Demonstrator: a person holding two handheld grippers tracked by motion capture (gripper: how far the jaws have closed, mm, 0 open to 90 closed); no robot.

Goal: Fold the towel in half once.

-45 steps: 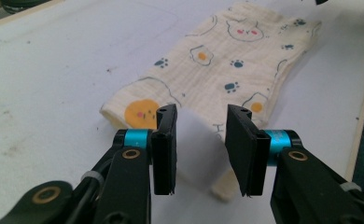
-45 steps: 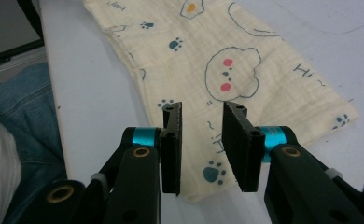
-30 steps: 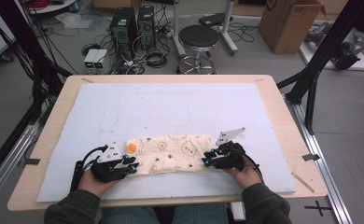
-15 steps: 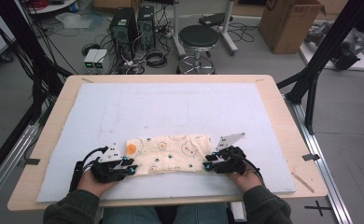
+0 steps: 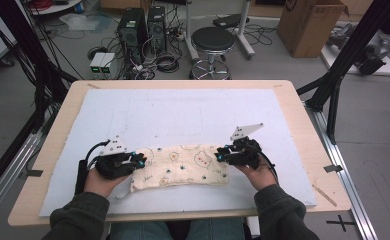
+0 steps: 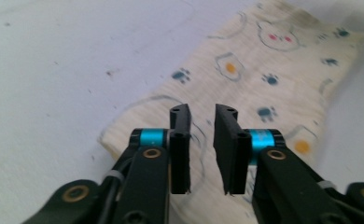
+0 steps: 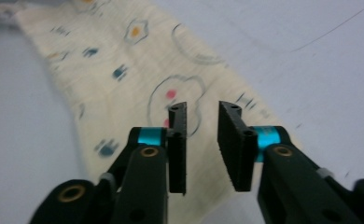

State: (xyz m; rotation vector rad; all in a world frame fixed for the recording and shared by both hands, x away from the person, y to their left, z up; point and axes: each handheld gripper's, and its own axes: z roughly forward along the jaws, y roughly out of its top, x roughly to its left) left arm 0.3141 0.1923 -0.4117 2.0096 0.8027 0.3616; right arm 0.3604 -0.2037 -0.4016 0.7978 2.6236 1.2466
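Note:
A cream cloth [image 5: 183,170] printed with bears, eggs and paw marks lies as a long flat strip on the white mat [image 5: 193,115], near the front edge. My left gripper [image 5: 139,161] is at the strip's left end and my right gripper [image 5: 220,154] is at its right end. In the left gripper view the left gripper [image 6: 202,140] is open, its jaws a narrow gap apart over the cloth [image 6: 269,70] with nothing between them. The right gripper [image 7: 202,140] stands the same way in its own view, open above a bear print on the cloth [image 7: 124,79].
The mat covers most of a wooden table [image 5: 310,150]. A thin wooden stick [image 5: 324,195] lies on the bare wood at the front right. Beyond the far edge stand a black stool [image 5: 213,40], computer towers [image 5: 143,25] and a cardboard box [image 5: 310,22].
Both grippers have moved a little away from the person, from the cloth's near edge onto its two ends. The cloth now lies flatter and smoother.

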